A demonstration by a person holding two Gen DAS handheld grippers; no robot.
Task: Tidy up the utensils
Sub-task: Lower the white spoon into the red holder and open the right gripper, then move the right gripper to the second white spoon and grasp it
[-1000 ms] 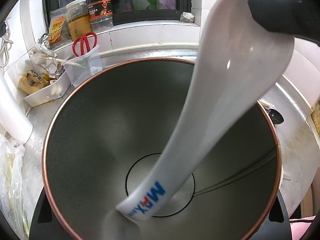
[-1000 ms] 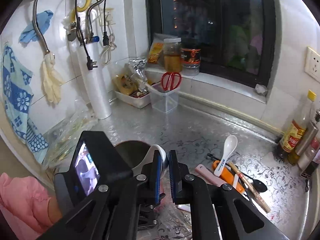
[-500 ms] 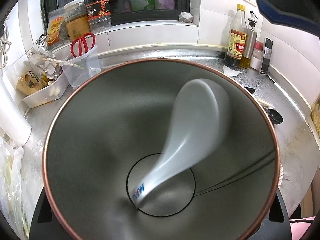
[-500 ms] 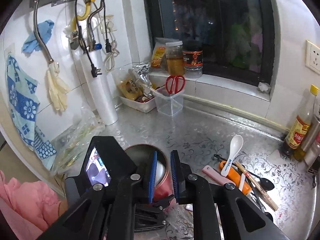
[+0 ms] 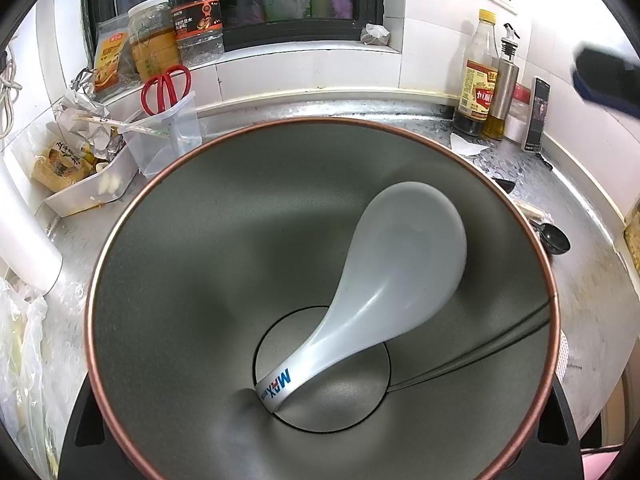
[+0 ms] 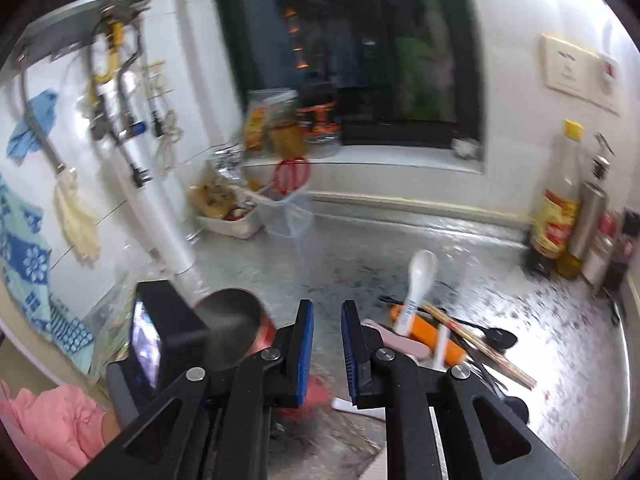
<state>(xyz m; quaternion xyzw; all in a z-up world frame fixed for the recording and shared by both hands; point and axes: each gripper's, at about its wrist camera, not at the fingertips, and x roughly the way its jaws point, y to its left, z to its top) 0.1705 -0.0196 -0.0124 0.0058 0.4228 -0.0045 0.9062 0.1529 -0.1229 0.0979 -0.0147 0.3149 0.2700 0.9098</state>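
In the left wrist view, we hold the copper-rimmed metal cup [image 5: 168, 320] with the left gripper; the cup fills the centre and lower part of the frame. The gripper's own fingers are hidden under the cup, but it sits clamped in the black body at the bottom edge, so we judge the jaws closed on it. A white ceramic spoon [image 5: 384, 276] now lies inside, its handle end on the bottom at lower centre and its bowl leaning on the wall toward the right. A second ago this spoon hung from above, held at the upper right; half a second ago it was falling and blurred. Now it rests free. So one utensil is sorted.

In the right wrist view, the cup shows at lower left, and the right gripper [image 6: 326, 344] stands at lower centre with its blue pads a little apart and nothing between them. A second ago the pads were closer together, with the spoon at the cup beside them. The view is also blurred and turned to the right now.

On the right, on the counter [image 6: 560, 340], the other utensils wait: a second white spoon [image 6: 418, 284], an orange tool [image 6: 436, 338], chopsticks [image 6: 480, 346] and a black spoon [image 6: 498, 336]. In our judgement, one of these comes next.
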